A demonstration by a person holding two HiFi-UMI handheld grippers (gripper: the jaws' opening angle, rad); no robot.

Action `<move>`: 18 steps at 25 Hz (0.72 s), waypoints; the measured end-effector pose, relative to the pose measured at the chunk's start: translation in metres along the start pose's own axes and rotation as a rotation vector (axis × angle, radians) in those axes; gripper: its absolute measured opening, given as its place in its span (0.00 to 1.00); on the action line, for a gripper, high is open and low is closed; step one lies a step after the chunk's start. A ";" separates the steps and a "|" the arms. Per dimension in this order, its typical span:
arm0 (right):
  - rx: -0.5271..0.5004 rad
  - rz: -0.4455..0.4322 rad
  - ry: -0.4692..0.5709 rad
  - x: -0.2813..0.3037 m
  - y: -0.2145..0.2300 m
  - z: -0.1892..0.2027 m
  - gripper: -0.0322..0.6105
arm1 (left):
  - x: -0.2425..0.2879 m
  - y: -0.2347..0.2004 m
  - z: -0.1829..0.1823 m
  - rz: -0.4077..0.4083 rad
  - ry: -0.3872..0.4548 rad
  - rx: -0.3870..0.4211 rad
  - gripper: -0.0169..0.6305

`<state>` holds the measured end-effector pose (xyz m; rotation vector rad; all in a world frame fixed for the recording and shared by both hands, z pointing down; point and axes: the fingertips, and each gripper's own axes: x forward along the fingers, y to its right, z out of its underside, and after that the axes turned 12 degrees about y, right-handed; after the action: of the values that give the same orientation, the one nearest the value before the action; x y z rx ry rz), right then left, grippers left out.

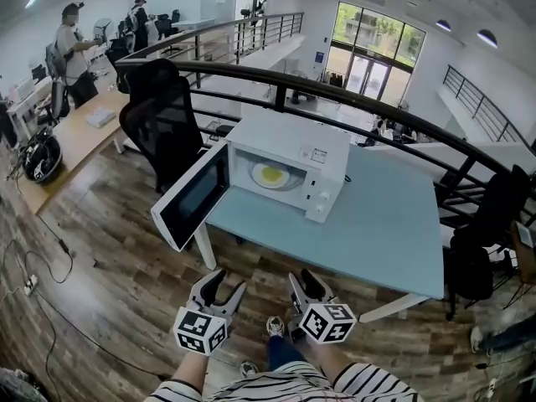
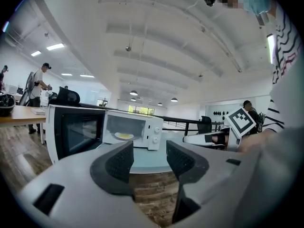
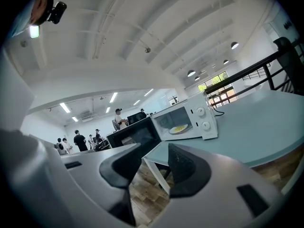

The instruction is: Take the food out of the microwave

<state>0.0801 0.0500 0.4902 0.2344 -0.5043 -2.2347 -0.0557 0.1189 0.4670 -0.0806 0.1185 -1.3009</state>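
Observation:
A white microwave (image 1: 289, 164) stands on the far left part of a light blue table (image 1: 394, 224), its door (image 1: 191, 196) swung wide open to the left. Inside lies a plate of yellow food (image 1: 270, 175), also seen in the left gripper view as the food (image 2: 124, 136) and in the right gripper view as the food (image 3: 179, 128). My left gripper (image 1: 223, 283) and right gripper (image 1: 300, 281) hang side by side over the wooden floor, well short of the table. Both are open with nothing between the jaws.
A black office chair (image 1: 163, 115) stands just behind the open door. A black railing (image 1: 352, 99) curves behind the table. Desks with people (image 1: 74, 53) are at the far left. Cables (image 1: 33, 283) trail on the floor at left.

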 end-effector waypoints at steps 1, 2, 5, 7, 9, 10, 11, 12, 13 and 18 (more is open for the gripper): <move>0.007 0.004 0.000 0.005 0.002 0.000 0.31 | 0.003 -0.003 0.001 0.001 -0.003 -0.004 0.33; 0.013 0.005 0.000 0.009 0.004 -0.001 0.31 | 0.007 -0.005 0.002 0.001 -0.007 -0.009 0.33; 0.022 0.004 -0.005 0.026 0.013 -0.001 0.31 | 0.021 -0.014 0.008 -0.008 -0.020 -0.018 0.33; 0.022 0.002 -0.007 0.041 0.021 -0.002 0.31 | 0.035 -0.022 0.011 -0.015 -0.021 -0.019 0.33; 0.021 0.003 -0.009 0.058 0.031 -0.004 0.31 | 0.052 -0.031 0.012 -0.020 -0.022 -0.016 0.33; 0.020 0.004 -0.010 0.066 0.035 -0.004 0.31 | 0.061 -0.036 0.013 -0.021 -0.026 -0.016 0.33; 0.020 0.004 -0.012 0.075 0.040 -0.005 0.31 | 0.070 -0.040 0.014 -0.022 -0.032 -0.017 0.33; 0.020 0.003 -0.014 0.084 0.045 -0.007 0.31 | 0.080 -0.045 0.016 -0.021 -0.038 -0.018 0.33; 0.020 0.002 -0.016 0.093 0.049 -0.008 0.31 | 0.090 -0.049 0.017 -0.021 -0.044 -0.019 0.33; 0.026 -0.007 -0.026 0.139 0.073 -0.014 0.31 | 0.142 -0.070 0.025 -0.019 -0.063 -0.026 0.33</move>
<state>0.0441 -0.1030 0.5088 0.2215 -0.5473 -2.2416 -0.0821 -0.0367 0.4951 -0.1446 0.0810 -1.3145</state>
